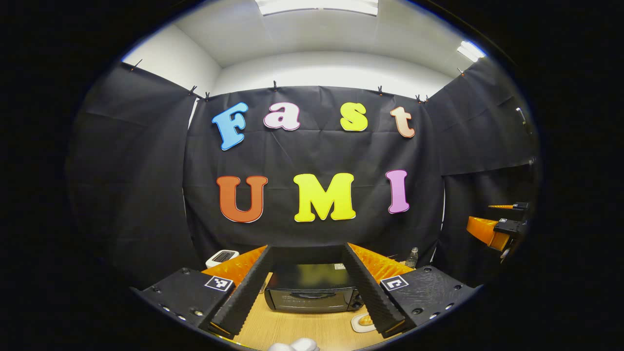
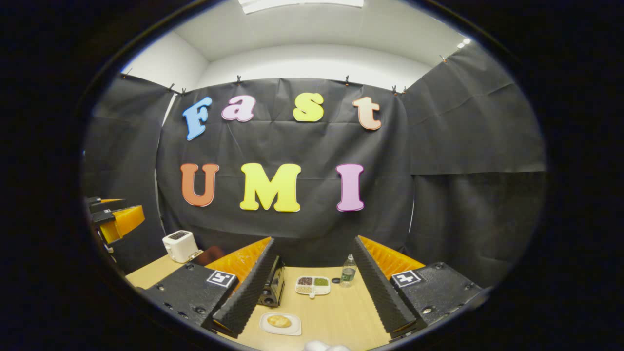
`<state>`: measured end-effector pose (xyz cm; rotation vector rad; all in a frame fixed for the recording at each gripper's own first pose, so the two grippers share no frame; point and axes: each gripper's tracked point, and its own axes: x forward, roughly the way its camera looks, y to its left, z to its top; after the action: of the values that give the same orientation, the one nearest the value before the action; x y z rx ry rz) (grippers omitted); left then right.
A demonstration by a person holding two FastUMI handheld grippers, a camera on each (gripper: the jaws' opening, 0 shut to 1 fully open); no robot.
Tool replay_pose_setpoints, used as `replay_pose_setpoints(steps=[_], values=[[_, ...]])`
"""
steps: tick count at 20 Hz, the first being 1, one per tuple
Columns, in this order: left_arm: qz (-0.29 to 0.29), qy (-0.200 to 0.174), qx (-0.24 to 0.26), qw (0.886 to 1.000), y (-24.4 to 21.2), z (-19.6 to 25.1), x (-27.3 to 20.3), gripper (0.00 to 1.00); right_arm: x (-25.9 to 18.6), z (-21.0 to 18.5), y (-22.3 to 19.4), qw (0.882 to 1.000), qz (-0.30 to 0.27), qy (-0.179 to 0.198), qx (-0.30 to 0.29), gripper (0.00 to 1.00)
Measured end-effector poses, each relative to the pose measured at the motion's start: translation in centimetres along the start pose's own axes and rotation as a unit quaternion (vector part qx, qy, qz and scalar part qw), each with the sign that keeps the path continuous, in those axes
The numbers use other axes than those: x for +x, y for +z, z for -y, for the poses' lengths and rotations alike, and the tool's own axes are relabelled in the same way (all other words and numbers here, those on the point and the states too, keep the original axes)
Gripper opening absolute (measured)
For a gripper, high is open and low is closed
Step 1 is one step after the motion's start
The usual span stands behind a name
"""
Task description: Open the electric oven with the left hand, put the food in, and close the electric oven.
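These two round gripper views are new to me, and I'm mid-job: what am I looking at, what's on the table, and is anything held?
Each picture comes from a camera riding on a hand-held gripper, looking out along its two fingers. In the left gripper view, the left gripper is open and empty, aimed at the oven, whose door is shut. The right gripper shows far off at that view's right edge. In the right gripper view, the right gripper is open and empty too. On the wooden table lie a plate with the bread, a divided dish, a bottle and a toaster.
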<state>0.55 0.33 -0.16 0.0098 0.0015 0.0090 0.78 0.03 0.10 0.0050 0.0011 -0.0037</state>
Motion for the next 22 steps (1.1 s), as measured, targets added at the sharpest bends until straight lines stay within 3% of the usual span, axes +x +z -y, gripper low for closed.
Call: replay_pose_setpoints(steps=[8, 11, 17, 22], values=[[-0.005, 0.0, -0.005, 1.0, -4.0, 0.2, 1.5, 0.94, 0.1, 0.9, -0.2, 1.0, 0.008, -0.001, -0.002, 0.99], [-0.02, -0.002, -0.011, 1.0, -8.3, 0.9, 2.7, 0.94, -0.1, 1.5, -0.2, 1.0, 0.015, 0.001, 0.011, 0.99], [-0.079, -0.01, -0.035, 0.996, -18.3, 2.5, 7.7, 0.94, -0.2, 3.7, -2.6, 0.999, -0.008, -0.017, -0.038, 1.0], [-0.111, -0.002, -0.024, 0.994, -23.3, 2.8, 13.6, 0.94, 0.6, 5.7, -4.5, 0.998, -0.037, -0.036, -0.039, 0.99]])
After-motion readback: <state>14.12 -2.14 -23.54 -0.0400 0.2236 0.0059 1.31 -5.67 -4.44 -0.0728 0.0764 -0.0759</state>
